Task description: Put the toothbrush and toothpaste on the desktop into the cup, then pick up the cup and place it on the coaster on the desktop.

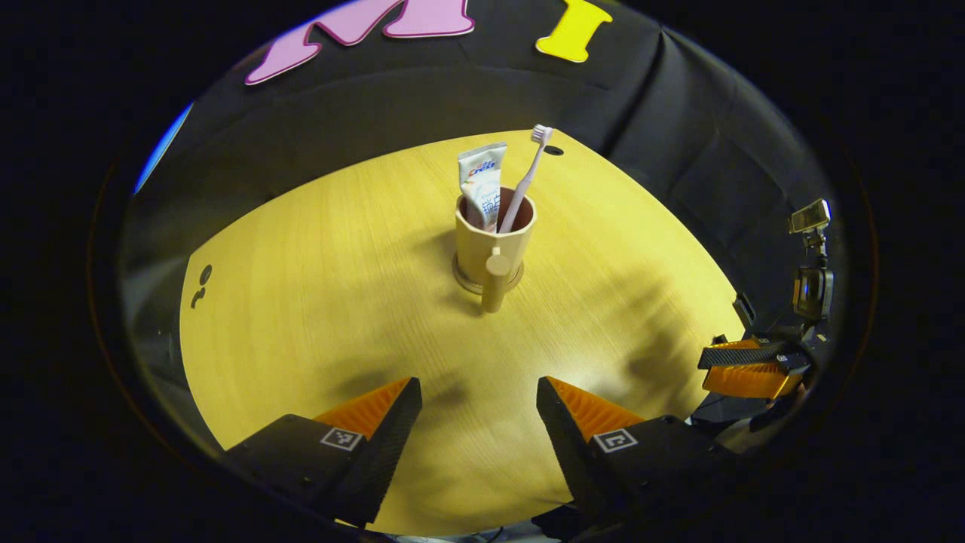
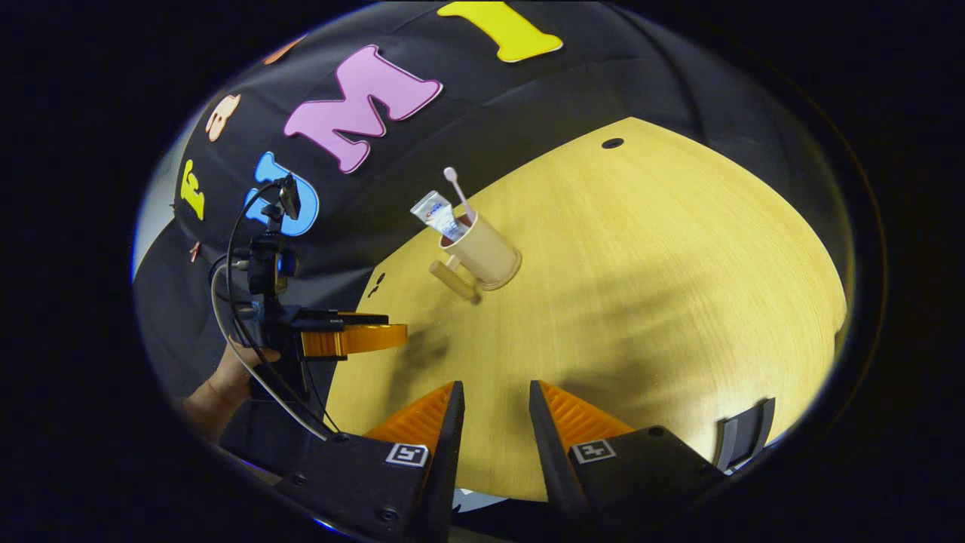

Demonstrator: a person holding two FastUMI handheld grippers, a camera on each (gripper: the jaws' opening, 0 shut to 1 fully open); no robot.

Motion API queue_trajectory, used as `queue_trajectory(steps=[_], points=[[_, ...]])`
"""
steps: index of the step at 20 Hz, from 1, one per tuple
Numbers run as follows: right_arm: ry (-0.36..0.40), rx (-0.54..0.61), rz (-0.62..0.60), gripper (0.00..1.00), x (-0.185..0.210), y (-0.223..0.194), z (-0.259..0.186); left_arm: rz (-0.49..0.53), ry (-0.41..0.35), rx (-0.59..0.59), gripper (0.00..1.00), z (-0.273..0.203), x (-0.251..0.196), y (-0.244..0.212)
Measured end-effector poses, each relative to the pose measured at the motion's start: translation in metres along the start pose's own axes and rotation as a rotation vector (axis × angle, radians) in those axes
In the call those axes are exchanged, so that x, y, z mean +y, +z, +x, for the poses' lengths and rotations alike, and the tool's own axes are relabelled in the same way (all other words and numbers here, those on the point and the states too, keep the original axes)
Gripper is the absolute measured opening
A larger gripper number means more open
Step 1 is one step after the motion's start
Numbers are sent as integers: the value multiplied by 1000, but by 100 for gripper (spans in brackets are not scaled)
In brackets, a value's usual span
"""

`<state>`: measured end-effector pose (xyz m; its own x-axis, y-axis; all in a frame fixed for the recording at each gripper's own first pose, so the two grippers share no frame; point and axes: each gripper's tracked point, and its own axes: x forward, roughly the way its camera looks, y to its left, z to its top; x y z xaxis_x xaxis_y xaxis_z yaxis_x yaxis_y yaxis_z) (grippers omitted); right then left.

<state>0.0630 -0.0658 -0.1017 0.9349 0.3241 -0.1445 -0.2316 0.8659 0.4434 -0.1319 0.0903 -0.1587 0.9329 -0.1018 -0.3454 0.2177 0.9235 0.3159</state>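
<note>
The cup [image 1: 494, 241] stands on the coaster [image 1: 464, 280], holding the toothpaste [image 1: 482, 181] and toothbrush [image 1: 528, 177]. Both the left gripper [image 1: 479, 400] and the right gripper [image 2: 495, 403] have fingers apart, empty.

filled cup [image 1: 494, 245] on coaster [image 1: 461, 280] (tongs [image 1: 479, 396] apart)

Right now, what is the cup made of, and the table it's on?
The cup looks like matte plastic or maybe bamboo fibre: smooth tan walls, no shine, a thick peg-like handle. I can't tell which. The table looks like pale wood or wood-look laminate, since fine straight grain lines run across it. The toothpaste tube looks like soft, glossy plastic.
</note>
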Motion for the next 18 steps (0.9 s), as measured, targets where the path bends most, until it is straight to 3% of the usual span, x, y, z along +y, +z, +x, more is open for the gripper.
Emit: queue_trajectory(steps=[2, 7, 8, 9, 10, 11, 14, 18], points=[[7, 5, -13, 55, 9, -2, 3, -15, 17, -11, 95, -12, 7, -12], [14, 9, -39, 69, 27, 0, 6, -102, 52, -67, 98, -41, 24, -30], [15, 9, -47, 78, 30, 0, 6, -120, 54, -72, 98, -46, 26, -35], [17, 9, -53, 96, 34, 0, 5, -134, 56, -77, 98, -49, 28, -39], [19, 9, -59, 81, 36, 0, 4, -148, 62, -83, 98, -54, 30, -42], [21, 10, -64, 82, 39, 1, 4, -163, 61, -90, 98, -57, 31, -46], [19, 10, -80, 96, 45, 0, 3, -222, 49, -107, 98, -69, 33, -60], [26, 13, -95, 96, 56, 0, 4, -268, 26, -124, 98, -81, 33, -75]])
